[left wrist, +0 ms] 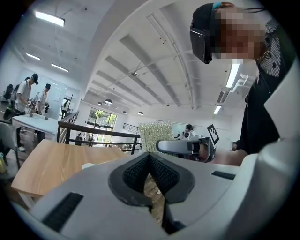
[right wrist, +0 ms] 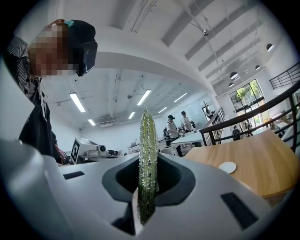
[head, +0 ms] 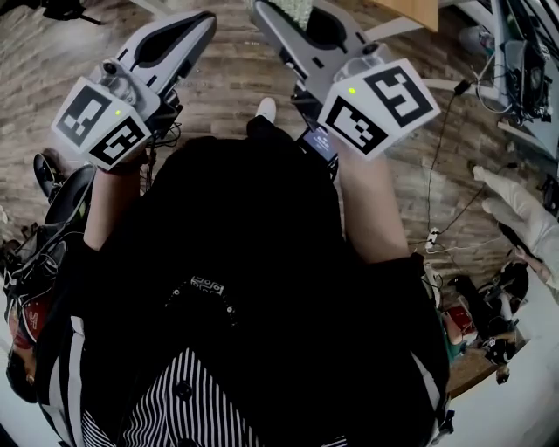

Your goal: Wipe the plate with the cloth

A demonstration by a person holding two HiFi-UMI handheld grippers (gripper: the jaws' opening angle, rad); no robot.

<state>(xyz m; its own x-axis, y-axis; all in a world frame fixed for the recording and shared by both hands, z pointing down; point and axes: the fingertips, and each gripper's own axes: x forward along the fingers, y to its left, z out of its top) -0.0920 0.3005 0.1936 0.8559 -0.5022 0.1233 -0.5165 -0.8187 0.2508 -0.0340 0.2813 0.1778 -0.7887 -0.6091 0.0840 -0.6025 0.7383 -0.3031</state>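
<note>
Both grippers are raised in front of the person's chest, pointing away from the body. My right gripper (right wrist: pixel 147 161) is shut on a pale green, knobbly cloth (right wrist: pixel 148 140), which stands edge-on between its jaws. The cloth (left wrist: pixel 155 135) also shows in the left gripper view, hanging from the right gripper (left wrist: pixel 187 147). My left gripper (left wrist: pixel 149 158) is shut with nothing in it. A small white plate (right wrist: pixel 228 167) lies on a wooden table (right wrist: pixel 253 159) off to the right. In the left gripper view, the plate (left wrist: pixel 87 165) sits on the table (left wrist: pixel 51 164). From the head view, both the left gripper (head: pixel 203 24) and the right gripper (head: pixel 266 13) are above a wood-plank floor.
A black railing (right wrist: pixel 253 112) runs behind the table. People stand at a white table (left wrist: pixel 33 123) farther off. Bags and gear lie on the floor at the left (head: pixel 44 236) and at the right (head: pixel 489 314), where cables (head: pixel 441 166) also run.
</note>
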